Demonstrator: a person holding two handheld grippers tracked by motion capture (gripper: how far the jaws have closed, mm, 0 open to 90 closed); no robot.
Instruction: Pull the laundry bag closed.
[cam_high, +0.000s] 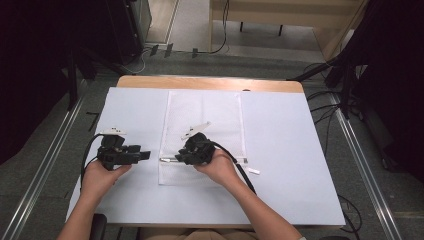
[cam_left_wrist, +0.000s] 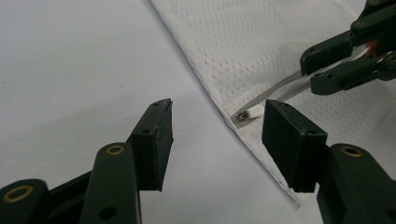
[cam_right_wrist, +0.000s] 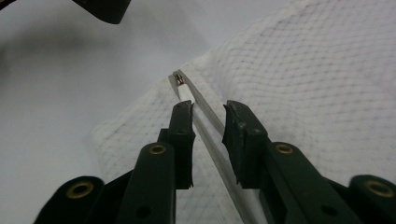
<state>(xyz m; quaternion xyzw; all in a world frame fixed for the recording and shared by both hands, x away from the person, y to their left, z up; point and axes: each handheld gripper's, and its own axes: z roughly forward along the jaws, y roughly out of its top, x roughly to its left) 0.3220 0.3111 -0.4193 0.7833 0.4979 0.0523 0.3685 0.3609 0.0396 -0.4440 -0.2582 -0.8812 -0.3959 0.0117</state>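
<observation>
A white mesh bag (cam_high: 202, 135) lies flat on the white sheet (cam_high: 285, 150) covering the desk (cam_high: 210, 82), about midway between its left and right edges, with its zipper (cam_right_wrist: 212, 126) running across the end nearer the person. The zipper pull (cam_left_wrist: 243, 116) sits at the bag's left corner on that near end.

The right gripper (cam_high: 186, 156) is over the bag's near end. Its fingers (cam_right_wrist: 184, 135) straddle the zipper with small gaps either side, not pressing on it.

The left gripper (cam_high: 145, 155) is over the sheet just left of the bag, near the desk's left edge. Its fingers (cam_left_wrist: 152, 144) are wide apart and hold nothing, with the zipper pull just ahead of them.
</observation>
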